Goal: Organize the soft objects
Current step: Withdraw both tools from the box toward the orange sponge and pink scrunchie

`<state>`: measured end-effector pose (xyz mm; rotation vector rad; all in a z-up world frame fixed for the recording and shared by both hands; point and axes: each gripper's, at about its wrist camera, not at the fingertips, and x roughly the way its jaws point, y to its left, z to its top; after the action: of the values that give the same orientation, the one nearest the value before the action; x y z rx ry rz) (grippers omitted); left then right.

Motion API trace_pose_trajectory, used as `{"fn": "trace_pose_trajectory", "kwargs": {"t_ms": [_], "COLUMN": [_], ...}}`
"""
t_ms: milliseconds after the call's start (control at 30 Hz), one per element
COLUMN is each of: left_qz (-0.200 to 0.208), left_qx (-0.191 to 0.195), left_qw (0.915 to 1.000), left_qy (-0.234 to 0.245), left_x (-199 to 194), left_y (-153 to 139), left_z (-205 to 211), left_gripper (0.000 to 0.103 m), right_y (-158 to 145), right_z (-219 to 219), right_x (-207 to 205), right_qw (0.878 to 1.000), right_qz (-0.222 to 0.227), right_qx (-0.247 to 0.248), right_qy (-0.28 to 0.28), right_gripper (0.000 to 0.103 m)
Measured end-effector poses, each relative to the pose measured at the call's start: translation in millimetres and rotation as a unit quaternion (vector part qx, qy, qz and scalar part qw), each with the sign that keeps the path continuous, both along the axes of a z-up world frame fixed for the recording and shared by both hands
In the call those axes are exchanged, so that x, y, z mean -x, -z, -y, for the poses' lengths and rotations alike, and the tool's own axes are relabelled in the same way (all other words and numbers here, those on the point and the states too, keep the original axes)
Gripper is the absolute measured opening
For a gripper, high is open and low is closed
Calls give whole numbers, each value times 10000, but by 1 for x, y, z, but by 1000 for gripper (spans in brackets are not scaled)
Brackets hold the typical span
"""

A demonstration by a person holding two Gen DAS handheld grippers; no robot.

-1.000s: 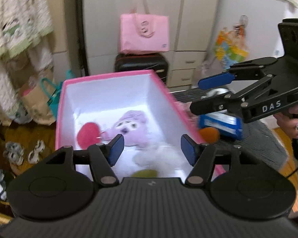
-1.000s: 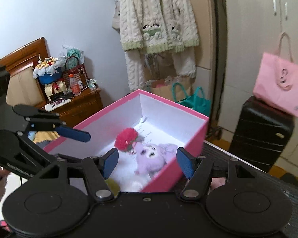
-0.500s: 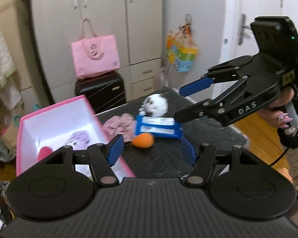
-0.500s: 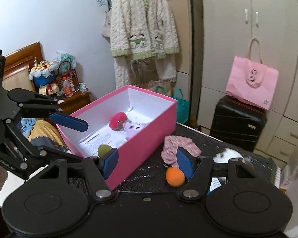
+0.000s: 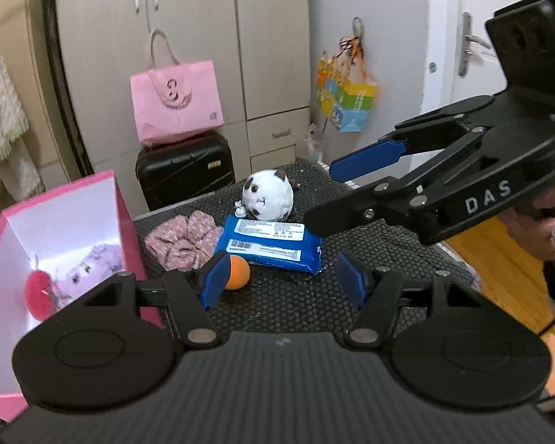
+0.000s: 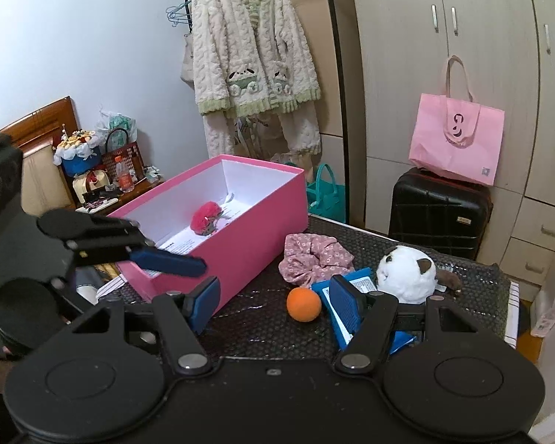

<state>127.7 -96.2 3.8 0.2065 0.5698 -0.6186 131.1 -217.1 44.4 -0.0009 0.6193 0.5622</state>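
With both tools gaping and empty, left tool [image 5: 279,277] and right tool [image 6: 275,303] hover over ball [image 6: 303,304], scrunchie [image 6: 314,259], plush [image 6: 407,272] on desk [image 6: 262,333]. Best to straddle ball squarely, squeeze gently, carry into box [image 6: 240,236].

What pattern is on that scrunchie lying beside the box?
Dusty pink scrunchie with small white flowers, clearest in the right wrist view.

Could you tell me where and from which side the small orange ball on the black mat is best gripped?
I would grip the small orange ball across its middle, coming from above. It is round, so any pair of opposite sides serves. The open right gripper already frames it; the blue wipes packet lies close on one side, and the pink floral scrunchie behind, so a level approach looks crowded.
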Motion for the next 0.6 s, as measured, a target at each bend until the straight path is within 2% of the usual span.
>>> {"fn": "trace_pose_trajectory", "kwargs": {"t_ms": [100, 167, 300, 500, 600], "left_qz": [-75, 44, 23, 29, 214], "left_qx": [72, 54, 97, -47, -86], "left_qw": [9998, 9999, 9989, 9929, 9854], "left_qy": [-140, -153, -465, -1188, -1688], "left_x": [-11, -18, -38, -61, -64], "left_y": [8, 8, 18, 54, 73], "left_z": [10, 15, 22, 35, 40], "left_gripper": [63, 63, 63, 63, 61], "right_y": [9, 15, 20, 40, 58], "right_z": [2, 3, 6, -1, -3], "right_x": [-12, -21, -43, -93, -120], "right_qw": [10000, 10000, 9998, 9995, 9988], "right_qz": [-3, 16, 136, -112, -293], "right_qx": [-38, -59, -110, -77, -184], "right_qy": [-59, -67, -79, -278, -335], "right_gripper": [70, 70, 71, 75, 75]}}
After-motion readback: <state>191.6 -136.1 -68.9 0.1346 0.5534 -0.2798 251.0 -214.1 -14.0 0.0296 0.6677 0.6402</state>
